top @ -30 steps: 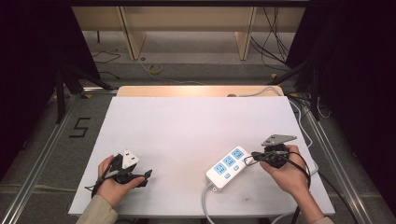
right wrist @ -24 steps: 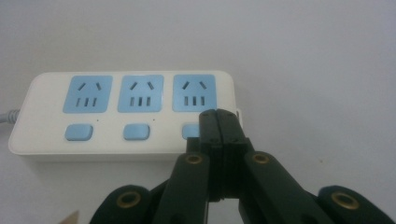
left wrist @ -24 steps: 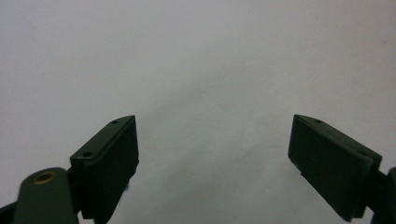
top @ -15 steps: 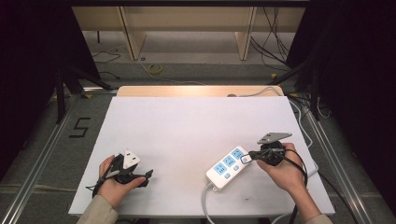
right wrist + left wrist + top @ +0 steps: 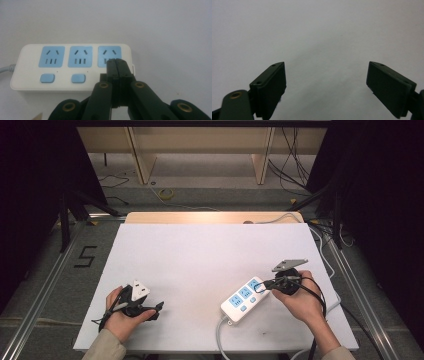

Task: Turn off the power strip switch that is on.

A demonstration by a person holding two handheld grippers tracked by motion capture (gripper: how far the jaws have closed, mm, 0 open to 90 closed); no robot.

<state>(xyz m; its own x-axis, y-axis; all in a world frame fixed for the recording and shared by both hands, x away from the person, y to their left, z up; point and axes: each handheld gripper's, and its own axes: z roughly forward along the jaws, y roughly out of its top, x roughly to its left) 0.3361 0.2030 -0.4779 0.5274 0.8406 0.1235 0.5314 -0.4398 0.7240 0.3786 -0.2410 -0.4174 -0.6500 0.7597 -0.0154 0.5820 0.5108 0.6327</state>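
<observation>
From above, the white power strip (image 5: 246, 297) lies near the front right of the white table (image 5: 200, 255), its grey cable (image 5: 218, 340) trailing off the near edge. The right gripper (image 5: 260, 285) touches its far end; the left gripper (image 5: 159, 306) rests well apart at the front left. A "5" (image 5: 85, 256) is marked on the floor.

In the left gripper view, the jaws stand wide over bare table.

In the right gripper view, the right gripper's (image 5: 116, 62) jaws are pressed together with nothing between them, over the strip's third blue socket (image 5: 109, 55). No lettering is readable.

one power strip (image 5: 245, 298) with three sockets, two claws.
</observation>
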